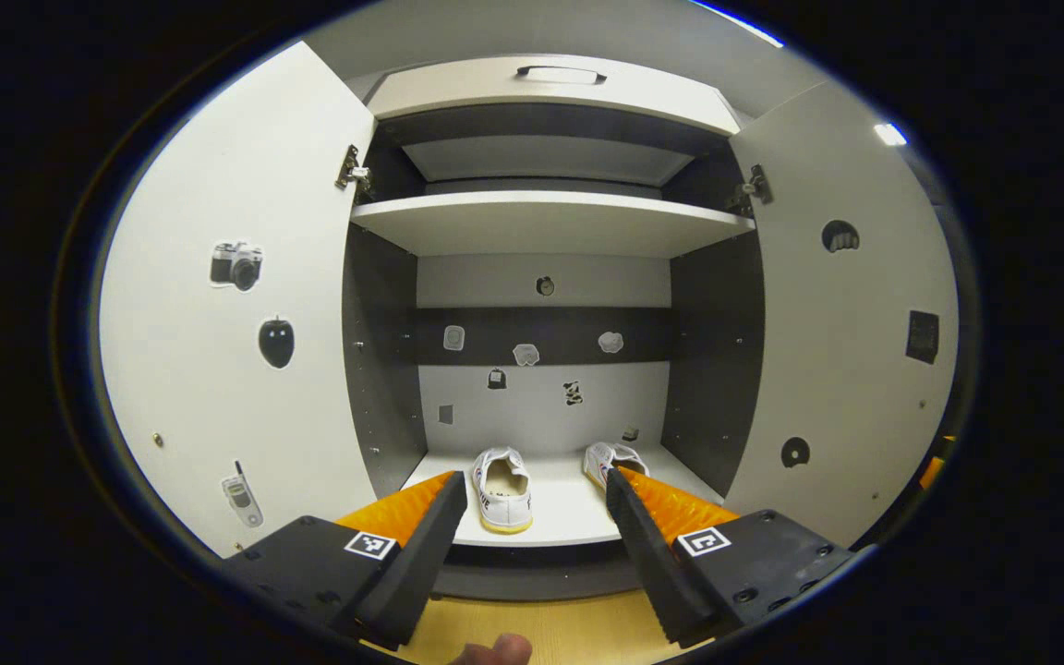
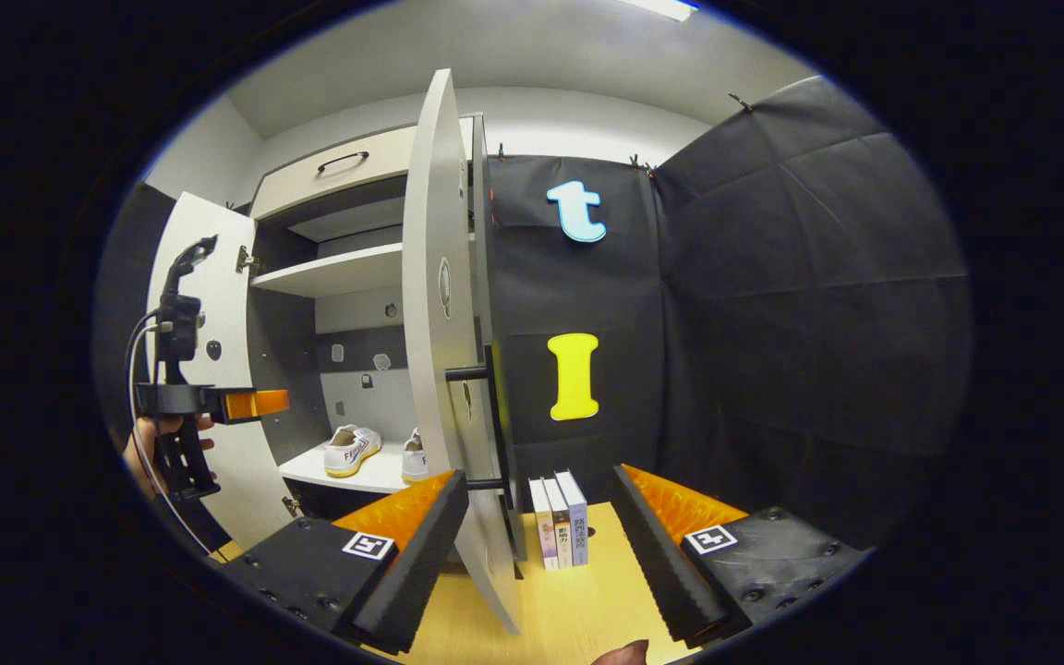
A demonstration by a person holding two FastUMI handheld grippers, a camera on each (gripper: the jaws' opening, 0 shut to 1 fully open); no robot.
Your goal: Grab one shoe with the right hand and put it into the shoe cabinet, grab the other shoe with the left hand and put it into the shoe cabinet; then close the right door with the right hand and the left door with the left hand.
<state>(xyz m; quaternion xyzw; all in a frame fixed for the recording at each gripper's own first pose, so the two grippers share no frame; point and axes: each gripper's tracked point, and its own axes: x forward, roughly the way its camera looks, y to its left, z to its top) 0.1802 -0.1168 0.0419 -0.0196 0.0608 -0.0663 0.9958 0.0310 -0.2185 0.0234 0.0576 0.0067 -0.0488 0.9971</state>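
Two white shoes stand on the cabinet's bottom shelf (image 1: 569,517), one (image 1: 504,485) left of centre, the other (image 1: 613,459) to its right. Both doors stand wide: the left door (image 1: 236,323) and the right door (image 1: 846,323). My left gripper (image 1: 533,478) is open in front of the shelf, holding nothing. In the right gripper view, my right gripper (image 2: 539,476) is open close to the right door (image 2: 430,305), seen edge-on, with its dark handle (image 2: 495,416) facing me. The shoes (image 2: 352,450) show past the door, and the left gripper (image 2: 218,404) hangs before the left door (image 2: 209,277).
An upper shelf (image 1: 550,222) and a drawer with a handle (image 1: 560,74) sit above the shoes. Three books (image 2: 560,522) stand on the wooden floor (image 2: 587,591) to the right of the cabinet, by the black cloth wall. A hand (image 2: 149,443) holds the left gripper.
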